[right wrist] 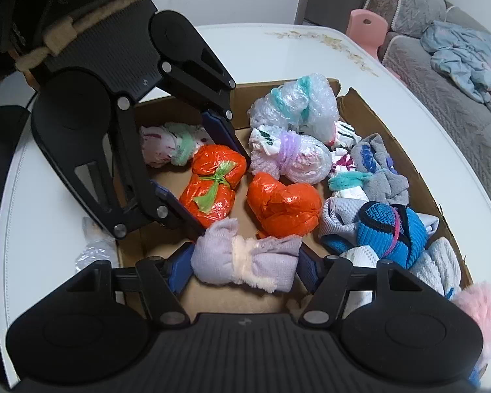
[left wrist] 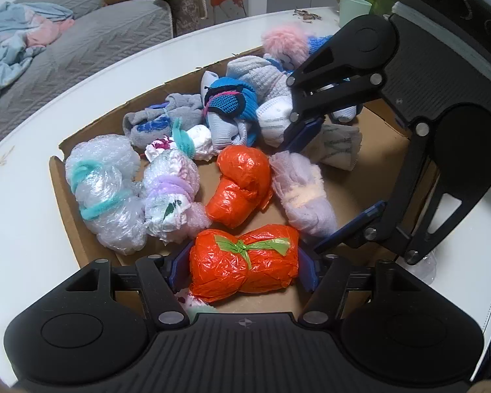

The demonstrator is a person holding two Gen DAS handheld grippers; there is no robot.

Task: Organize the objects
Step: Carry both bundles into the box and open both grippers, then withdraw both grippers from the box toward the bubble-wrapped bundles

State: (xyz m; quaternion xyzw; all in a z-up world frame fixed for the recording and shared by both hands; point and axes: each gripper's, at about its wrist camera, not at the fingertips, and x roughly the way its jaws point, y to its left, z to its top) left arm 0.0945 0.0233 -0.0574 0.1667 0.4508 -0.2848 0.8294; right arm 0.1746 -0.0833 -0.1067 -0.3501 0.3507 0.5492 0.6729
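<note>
Two bundles are bracketed at once, one per gripper, inside the cardboard tray [left wrist: 68, 196] on the white table [left wrist: 26, 229].

The orange bundle tied with green [left wrist: 244, 263] sits at the tray's near edge between the spread fingers of the left gripper [left wrist: 244, 268]; the pads appear to lie against its ends, but a firm pinch cannot be confirmed. The lilac fuzzy bundle [right wrist: 245, 260] is likewise flanked by the right gripper [right wrist: 245, 265], whose jaws stand half-spread, contact uncertain. A good grasp is judged to need each bundle centred between the pads and squeezed gently, since crinkled plastic may slip and neighbours lie close. The pad faces are hidden by the bundles, the undersides are unseen, and the tray's far corner is covered by the other gripper.
</note>
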